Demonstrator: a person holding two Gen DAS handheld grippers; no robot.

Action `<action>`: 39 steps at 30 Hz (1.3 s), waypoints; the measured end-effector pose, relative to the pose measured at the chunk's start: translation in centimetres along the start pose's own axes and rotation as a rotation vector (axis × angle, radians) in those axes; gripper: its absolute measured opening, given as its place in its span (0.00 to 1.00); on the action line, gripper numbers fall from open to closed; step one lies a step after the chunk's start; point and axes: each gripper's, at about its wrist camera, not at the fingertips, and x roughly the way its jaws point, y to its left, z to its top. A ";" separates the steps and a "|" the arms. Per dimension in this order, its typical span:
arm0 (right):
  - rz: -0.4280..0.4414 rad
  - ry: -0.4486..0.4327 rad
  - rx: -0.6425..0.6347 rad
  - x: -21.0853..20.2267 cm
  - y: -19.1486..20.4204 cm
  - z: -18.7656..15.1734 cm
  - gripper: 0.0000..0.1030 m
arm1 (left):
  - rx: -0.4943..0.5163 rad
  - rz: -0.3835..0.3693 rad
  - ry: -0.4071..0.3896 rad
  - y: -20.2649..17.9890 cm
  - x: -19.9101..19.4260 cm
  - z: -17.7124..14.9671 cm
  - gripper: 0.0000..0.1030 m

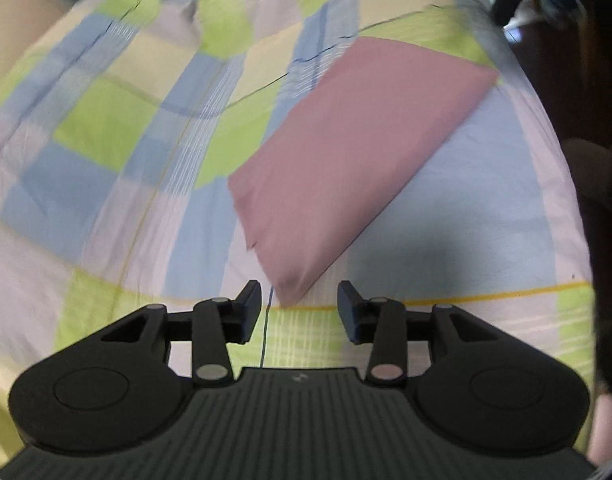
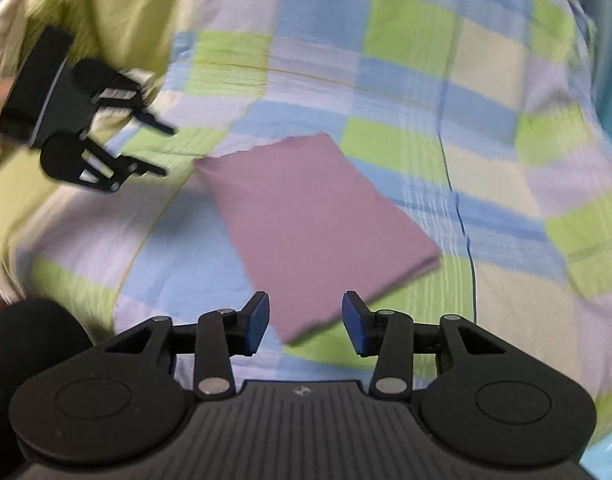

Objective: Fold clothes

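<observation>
A folded pink cloth (image 2: 317, 232) is seen lying flat on the checked bedsheet (image 2: 425, 80). The left gripper (image 1: 300, 312) and the right gripper (image 2: 306, 320) are each held partly open just above a near corner of it, and nothing is gripped.

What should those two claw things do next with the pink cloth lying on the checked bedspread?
Probably draw both away. The pink cloth already lies folded in a neat rectangle on the bedspread, and the left gripper and right gripper are open with nothing between their fingers.
</observation>
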 end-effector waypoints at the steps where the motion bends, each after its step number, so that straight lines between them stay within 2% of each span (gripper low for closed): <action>1: -0.036 0.000 -0.052 0.5 1.1 -0.5 0.44 | 0.025 0.007 -0.008 -0.6 0.3 0.1 0.36; 2: -0.066 0.002 -0.100 1.4 2.0 -0.9 0.44 | 0.050 0.015 -0.015 -1.1 0.7 0.1 0.38; 6: -0.093 0.019 -0.261 5.3 4.7 -2.4 0.44 | 0.174 0.051 -0.059 -3.3 3.0 -0.5 0.36; 8: -0.119 0.017 -0.337 7.0 5.6 -2.7 0.44 | 0.206 0.091 -0.118 -3.7 3.9 -1.2 0.35; 11: -0.162 0.008 -0.440 9.0 6.6 -2.9 0.44 | 0.232 0.122 -0.161 -3.3 5.1 -1.7 0.35; 14: -0.214 -0.010 -0.546 9.7 7.2 -3.1 0.43 | 0.304 0.150 -0.170 -3.5 6.4 -1.7 0.25; 17: -0.245 -0.005 -0.585 10.0 6.8 -3.2 0.26 | 0.339 0.153 -0.147 -3.8 7.3 -1.5 0.11; 18: -0.243 -0.003 -0.586 9.9 6.6 -3.3 0.12 | 0.327 0.138 -0.134 -3.9 7.2 -1.4 0.04; 19: -0.238 -0.002 -0.586 9.8 6.4 -3.4 0.09 | 0.295 0.118 -0.127 -3.8 6.7 -1.3 0.04; 24: -0.272 -0.002 -0.594 7.1 4.5 -3.4 0.07 | 0.151 0.002 -0.099 -4.1 3.4 -0.3 0.03; 27: -0.286 0.044 -0.610 6.1 3.2 -4.7 0.07 | 0.094 -0.076 -0.102 -5.5 1.4 0.9 0.03; 31: -0.282 0.103 -0.621 6.3 2.2 -6.3 0.07 | 0.034 -0.116 -0.089 -7.2 0.0 1.5 0.05; 34: -0.289 0.132 -0.618 5.9 2.3 -6.5 0.11 | 0.001 -0.132 -0.067 -7.1 -0.8 1.0 0.11; 37: -0.304 0.152 -0.557 4.5 1.2 -6.0 0.22 | -0.058 -0.123 -0.052 -5.2 -1.6 0.1 0.11; 39: -0.309 0.140 -0.474 2.9 0.0 -5.6 0.30 | -0.108 -0.103 -0.046 -3.6 -2.1 0.0 0.12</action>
